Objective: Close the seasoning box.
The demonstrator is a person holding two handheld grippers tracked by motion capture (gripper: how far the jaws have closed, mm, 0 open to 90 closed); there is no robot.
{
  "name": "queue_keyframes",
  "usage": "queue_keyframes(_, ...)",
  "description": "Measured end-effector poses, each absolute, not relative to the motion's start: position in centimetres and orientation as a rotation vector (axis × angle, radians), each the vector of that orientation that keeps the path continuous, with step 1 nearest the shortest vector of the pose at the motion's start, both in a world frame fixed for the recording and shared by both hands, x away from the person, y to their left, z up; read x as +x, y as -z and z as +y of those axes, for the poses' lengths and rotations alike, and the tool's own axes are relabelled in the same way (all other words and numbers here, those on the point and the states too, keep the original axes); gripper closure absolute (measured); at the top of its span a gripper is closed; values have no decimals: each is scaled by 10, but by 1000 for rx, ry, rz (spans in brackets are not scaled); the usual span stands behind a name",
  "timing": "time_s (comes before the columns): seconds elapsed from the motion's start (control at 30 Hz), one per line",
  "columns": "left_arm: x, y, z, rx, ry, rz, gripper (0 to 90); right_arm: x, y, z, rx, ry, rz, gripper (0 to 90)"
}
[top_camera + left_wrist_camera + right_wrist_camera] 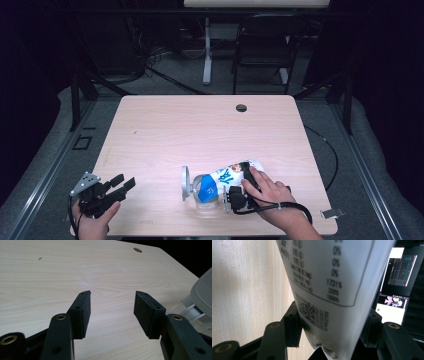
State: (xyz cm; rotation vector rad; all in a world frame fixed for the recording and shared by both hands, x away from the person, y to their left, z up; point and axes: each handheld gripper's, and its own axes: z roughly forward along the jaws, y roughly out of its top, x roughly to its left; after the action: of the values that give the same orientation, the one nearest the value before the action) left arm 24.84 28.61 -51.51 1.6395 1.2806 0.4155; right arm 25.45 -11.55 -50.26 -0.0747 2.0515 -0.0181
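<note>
Two containers are observed near the front edge of the counter point(165, 130): a clear glass jar point(206, 196) lying on its side with its hinged lid point(185, 183) swung open to the left, and a white pouch point(235, 172) with blue print whose end is pushed into the jar's mouth. The jar's contents cannot be made out. The right gripper point(248, 176) is laid low along the pouch, hand on top, fingers clamped on the pouch's sealed end point(329, 322), as seen in the right gripper view, where a nutrition table and a code are partly cut off. The left gripper point(125, 184) is held at the counter's left front corner, tilted forward, fingers spread with nothing between them.
</note>
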Motion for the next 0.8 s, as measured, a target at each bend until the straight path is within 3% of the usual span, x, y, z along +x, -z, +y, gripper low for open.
queue_keyframes(0.8, 248, 515, 286, 1636, -415, 1282, 482, 256, 498, -113, -114, 55, 2062, 456)
